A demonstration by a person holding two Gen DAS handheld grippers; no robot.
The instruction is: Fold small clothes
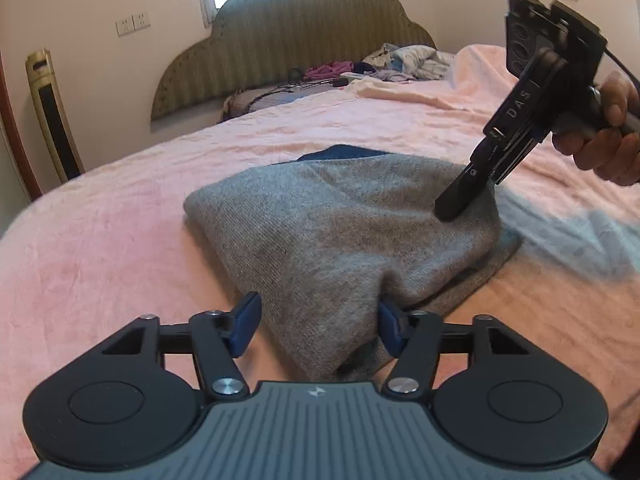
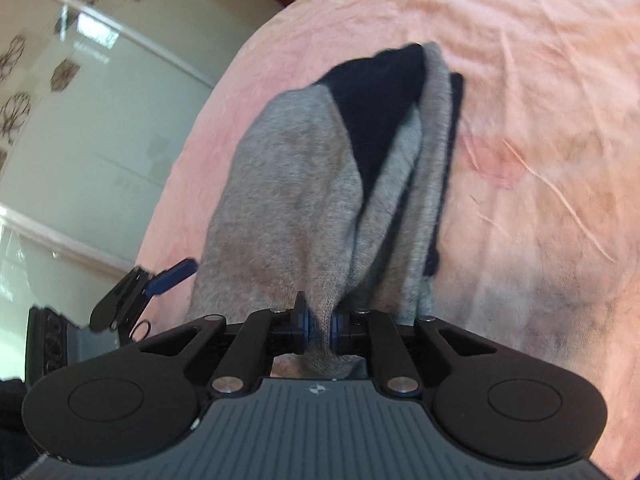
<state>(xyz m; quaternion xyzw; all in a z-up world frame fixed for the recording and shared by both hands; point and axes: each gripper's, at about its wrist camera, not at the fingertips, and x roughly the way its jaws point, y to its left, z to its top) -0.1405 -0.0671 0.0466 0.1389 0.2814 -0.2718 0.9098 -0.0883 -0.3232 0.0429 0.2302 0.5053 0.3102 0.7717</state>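
A grey knitted garment (image 1: 340,224) with a dark navy part at its far edge lies folded on the pink bed. My left gripper (image 1: 318,326) is open, its blue pads on either side of the garment's near corner. My right gripper (image 2: 320,330) is shut on a bunched grey edge of the garment (image 2: 288,184) and lifts it a little. The right gripper also shows in the left wrist view (image 1: 460,200), pinching the garment's right side, with a hand behind it. The left gripper's blue fingertip (image 2: 172,276) shows at the left of the right wrist view.
The pink blanket (image 1: 120,220) covers the whole bed. A pile of other clothes (image 1: 404,62) lies by the padded headboard (image 1: 288,40). A tall gold and black appliance (image 1: 52,116) stands left of the bed. A pale wardrobe (image 2: 80,120) stands beyond the bed edge.
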